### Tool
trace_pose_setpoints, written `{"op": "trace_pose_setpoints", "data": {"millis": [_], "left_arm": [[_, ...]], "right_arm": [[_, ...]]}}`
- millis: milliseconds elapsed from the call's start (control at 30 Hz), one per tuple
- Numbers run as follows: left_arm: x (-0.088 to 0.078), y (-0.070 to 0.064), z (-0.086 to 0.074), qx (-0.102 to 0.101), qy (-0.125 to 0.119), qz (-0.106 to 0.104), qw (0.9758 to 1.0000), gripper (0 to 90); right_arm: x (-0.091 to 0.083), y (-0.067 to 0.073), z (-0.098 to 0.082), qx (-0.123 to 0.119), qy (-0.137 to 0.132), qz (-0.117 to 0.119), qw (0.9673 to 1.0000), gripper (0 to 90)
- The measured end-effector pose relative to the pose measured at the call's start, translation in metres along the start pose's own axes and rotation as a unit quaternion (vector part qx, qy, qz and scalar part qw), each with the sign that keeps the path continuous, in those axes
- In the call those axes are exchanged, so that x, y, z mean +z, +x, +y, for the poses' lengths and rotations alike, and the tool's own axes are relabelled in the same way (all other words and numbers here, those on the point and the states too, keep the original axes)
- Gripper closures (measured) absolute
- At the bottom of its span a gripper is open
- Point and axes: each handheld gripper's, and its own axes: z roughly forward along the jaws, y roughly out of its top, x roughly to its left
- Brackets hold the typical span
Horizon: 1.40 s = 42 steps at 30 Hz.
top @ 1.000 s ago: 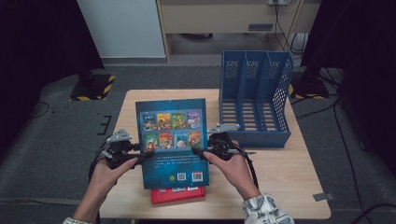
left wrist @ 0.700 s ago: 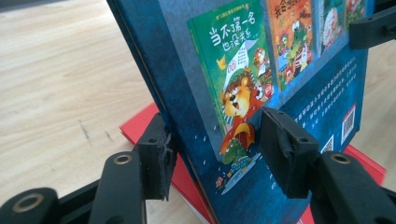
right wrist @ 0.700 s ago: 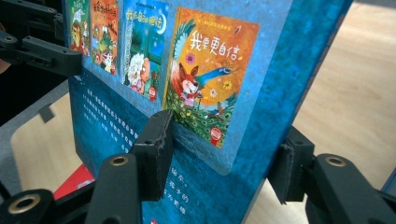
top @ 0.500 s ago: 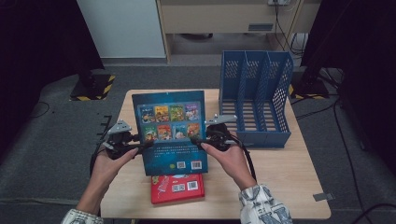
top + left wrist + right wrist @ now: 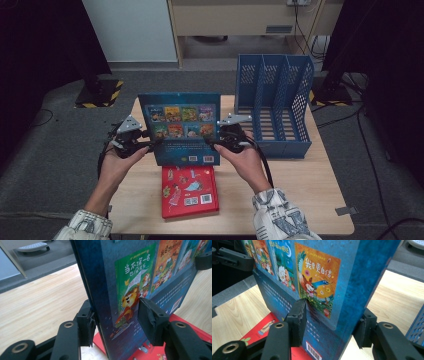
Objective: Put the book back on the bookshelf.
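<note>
A blue picture book with small cover pictures on its back is held up off the table, tilted towards standing, with a gripper on each side edge. My left gripper is shut on its left edge; its jaws have just been closing with the book between them. In the left gripper view the pads press both faces of the book. My right gripper is shut on the right edge, and in its own view that gripper clamps the book. A red book lies flat below.
A blue three-slot file rack stands at the back right of the wooden table, close to the right gripper. The red book lies near the front edge. Dark floor and cables surround the table.
Both grippers have risen and moved away from the person with the blue book, tipping it more upright. The red book beneath is now almost wholly uncovered.
</note>
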Motion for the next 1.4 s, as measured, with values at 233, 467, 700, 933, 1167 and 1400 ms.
{"op": "trace_pose_setpoints", "data": {"millis": [233,467,700,933,1167,1400], "left_arm": [[-0.001,0.004,-0.002,-0.003,0.001,-0.005,1.0,47.7],[-0.004,0.001,-0.008,-0.021,-0.011,-0.011,0.9997,45.7],[-0.006,-0.002,-0.009,-0.026,-0.02,-0.019,0.9993,42.8],[-0.001,0.001,-0.007,-0.023,-0.024,-0.021,0.9992,39.7],[0.005,0.004,-0.004,-0.04,-0.03,-0.024,0.9984,34.6],[0.008,0.003,-0.002,-0.043,-0.034,-0.024,0.9982,32.3]], "right_arm": [[0.001,0.001,0.001,-0.005,-0.003,0.007,1.0,53.4],[-0.006,0.007,0.0,-0.021,0.002,0.018,0.9996,56.7],[-0.016,0.019,-0.001,-0.031,0.006,0.017,0.9994,58.3],[-0.018,0.018,-0.001,-0.03,-0.002,0.035,0.9989,59.5],[-0.016,0.016,0.005,-0.043,0.002,0.051,0.9978,54.1],[-0.018,0.015,0.005,-0.048,-0.002,0.064,0.9968,53.6]]}}
